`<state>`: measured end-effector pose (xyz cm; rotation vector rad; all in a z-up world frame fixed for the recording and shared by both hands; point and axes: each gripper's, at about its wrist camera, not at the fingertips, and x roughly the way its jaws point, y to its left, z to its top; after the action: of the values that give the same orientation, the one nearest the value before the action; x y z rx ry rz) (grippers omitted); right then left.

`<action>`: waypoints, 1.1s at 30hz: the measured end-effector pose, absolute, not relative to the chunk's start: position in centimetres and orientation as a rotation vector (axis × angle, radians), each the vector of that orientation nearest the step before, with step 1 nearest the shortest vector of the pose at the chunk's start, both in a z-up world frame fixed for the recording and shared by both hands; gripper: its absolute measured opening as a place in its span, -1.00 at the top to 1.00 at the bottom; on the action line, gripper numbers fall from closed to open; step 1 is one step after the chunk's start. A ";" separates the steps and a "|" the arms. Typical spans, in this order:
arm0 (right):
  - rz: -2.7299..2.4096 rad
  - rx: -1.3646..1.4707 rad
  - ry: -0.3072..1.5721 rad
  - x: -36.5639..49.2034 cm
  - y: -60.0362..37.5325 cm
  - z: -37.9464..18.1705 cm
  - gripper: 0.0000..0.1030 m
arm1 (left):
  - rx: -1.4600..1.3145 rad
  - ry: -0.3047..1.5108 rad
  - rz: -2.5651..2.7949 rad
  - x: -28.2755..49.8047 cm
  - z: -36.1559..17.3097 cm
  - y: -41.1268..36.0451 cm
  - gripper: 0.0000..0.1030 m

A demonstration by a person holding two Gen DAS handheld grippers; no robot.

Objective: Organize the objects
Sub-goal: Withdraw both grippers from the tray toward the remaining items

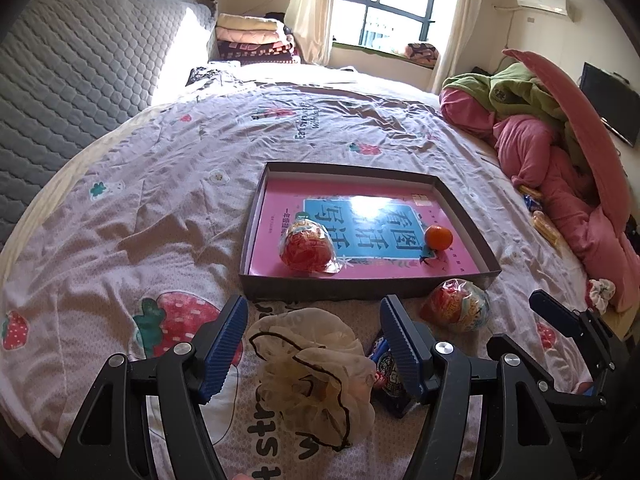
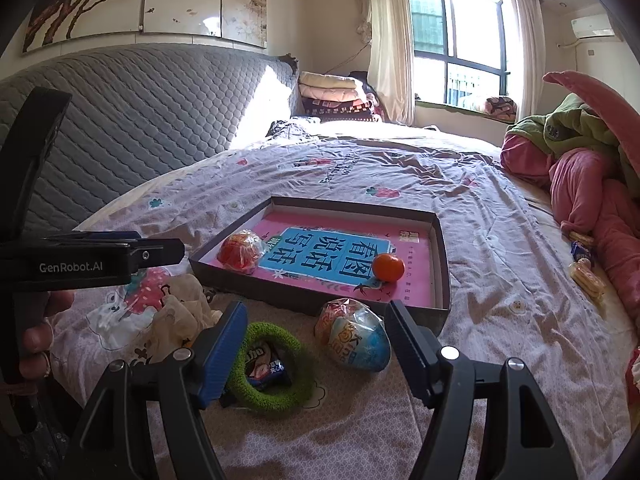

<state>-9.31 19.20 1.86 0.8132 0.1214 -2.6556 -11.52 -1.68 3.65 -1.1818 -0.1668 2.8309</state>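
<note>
**Between wide jaws, loose things on the bed**

Between the left gripper's (image 1: 312,332) wide jaws lies a cream scrunchie (image 1: 316,364), untouched. The right gripper's (image 2: 316,336) jaws, also wide, flank a wrapped egg (image 2: 354,334) beside the green ring (image 2: 270,368). Beyond sits the box (image 2: 320,304) holding an orange (image 2: 388,267).

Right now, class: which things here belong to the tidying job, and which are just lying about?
Job: box, orange, red egg, blue egg, scrunchie, green ring, snack packet.

Lying about: blankets, folded quilts, headboard.
</note>
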 end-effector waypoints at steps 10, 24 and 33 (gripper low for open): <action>-2.643 0.862 0.135 -8.1 18.7 0.8 -0.37 | -1.198 -0.151 2.813 -10.4 2.7 -1.7 -0.36; -2.636 0.893 0.178 -6.9 17.8 -0.1 -0.37 | -1.196 -0.100 2.799 -8.8 2.3 -1.6 -0.36; -2.628 0.928 0.202 -6.4 17.3 -0.8 -0.37 | -1.222 -0.079 2.778 -8.0 1.5 -1.6 -0.36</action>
<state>-6.39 17.27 -0.77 0.9280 0.2023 -2.6285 -8.02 -1.60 1.45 -1.2216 -0.0795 2.7785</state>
